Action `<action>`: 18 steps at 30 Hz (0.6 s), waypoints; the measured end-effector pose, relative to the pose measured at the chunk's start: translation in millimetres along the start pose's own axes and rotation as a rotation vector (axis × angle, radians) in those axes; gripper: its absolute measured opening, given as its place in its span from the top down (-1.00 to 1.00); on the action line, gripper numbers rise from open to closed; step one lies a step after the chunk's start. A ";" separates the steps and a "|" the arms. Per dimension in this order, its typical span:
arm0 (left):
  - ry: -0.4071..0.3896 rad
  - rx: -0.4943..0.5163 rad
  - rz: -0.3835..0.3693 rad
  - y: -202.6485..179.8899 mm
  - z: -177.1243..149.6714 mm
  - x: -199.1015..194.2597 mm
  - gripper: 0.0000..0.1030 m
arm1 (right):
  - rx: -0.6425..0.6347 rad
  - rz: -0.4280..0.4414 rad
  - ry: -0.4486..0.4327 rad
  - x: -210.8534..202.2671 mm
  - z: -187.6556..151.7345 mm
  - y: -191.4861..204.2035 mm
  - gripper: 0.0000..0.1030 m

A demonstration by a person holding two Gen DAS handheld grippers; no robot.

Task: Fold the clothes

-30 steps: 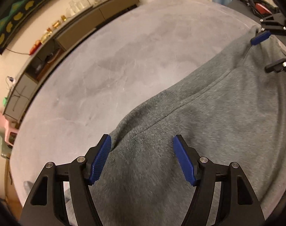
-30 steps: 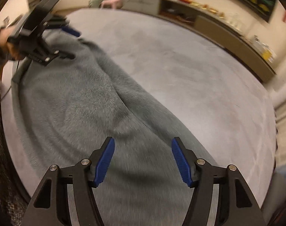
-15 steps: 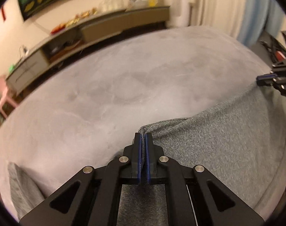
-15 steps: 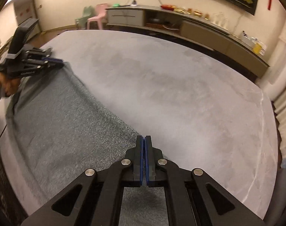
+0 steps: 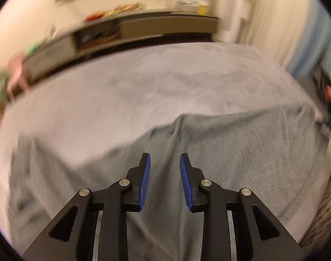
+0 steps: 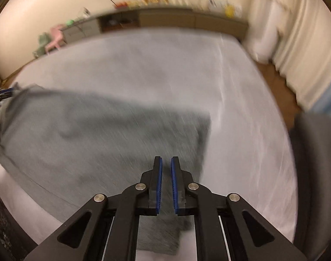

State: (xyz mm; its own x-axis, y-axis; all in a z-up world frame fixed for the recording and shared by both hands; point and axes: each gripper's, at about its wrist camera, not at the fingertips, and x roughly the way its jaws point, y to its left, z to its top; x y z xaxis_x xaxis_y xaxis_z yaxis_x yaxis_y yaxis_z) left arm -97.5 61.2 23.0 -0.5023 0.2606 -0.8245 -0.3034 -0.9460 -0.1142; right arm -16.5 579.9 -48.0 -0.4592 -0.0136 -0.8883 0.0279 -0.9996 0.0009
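A grey fleece garment [image 5: 241, 152] lies spread on the light grey bed [image 5: 143, 91], its folded edge running across the middle. My left gripper [image 5: 165, 158] is open with a moderate gap, above the garment and holding nothing. In the right wrist view the same garment [image 6: 89, 134] stretches left, and my right gripper [image 6: 166, 163] hovers over its right end with the jaws slightly apart and empty. The left gripper's blue tips [image 6: 4, 91] show at the garment's far left corner. Both views are motion-blurred.
A long low cabinet [image 5: 143, 30] with small items on top runs along the far wall. Pale curtains [image 6: 300, 34] hang at the right. A pink chair [image 6: 55, 37] stands at the far left. Wooden floor [image 6: 280, 82] borders the bed on the right.
Both grippers were shut on the garment half a second ago; now both have opened and let it go. The garment lies folded over on the bed and both cameras have swung upward.
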 end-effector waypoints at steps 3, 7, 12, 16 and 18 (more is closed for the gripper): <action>-0.087 -0.175 -0.077 42.4 -19.3 -46.6 0.43 | 0.107 -0.011 0.006 -1.4 2.2 -10.5 0.80; -0.248 -0.393 0.006 140.5 -52.5 -109.7 0.25 | 0.023 -0.104 0.008 -29.3 29.4 33.3 0.77; -0.234 -0.721 0.012 274.5 -111.4 -114.3 0.26 | -0.154 -0.038 -0.102 -93.6 69.4 135.1 0.31; -0.114 -0.736 0.037 293.5 -123.7 -88.9 0.26 | -0.353 0.113 -0.121 -106.5 112.3 272.7 0.23; -0.068 -0.705 0.098 296.0 -129.2 -81.1 0.26 | -0.435 0.189 -0.111 -102.1 128.1 340.9 0.10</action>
State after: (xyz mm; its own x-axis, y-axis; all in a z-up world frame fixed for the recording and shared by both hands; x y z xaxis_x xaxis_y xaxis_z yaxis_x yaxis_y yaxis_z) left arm -41.9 -264.8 -15.6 -0.5570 0.1576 -0.8154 0.3300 -0.8590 -0.3914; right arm -73.9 237.4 101.8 -0.5014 -0.2203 -0.8367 0.4776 -0.8768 -0.0554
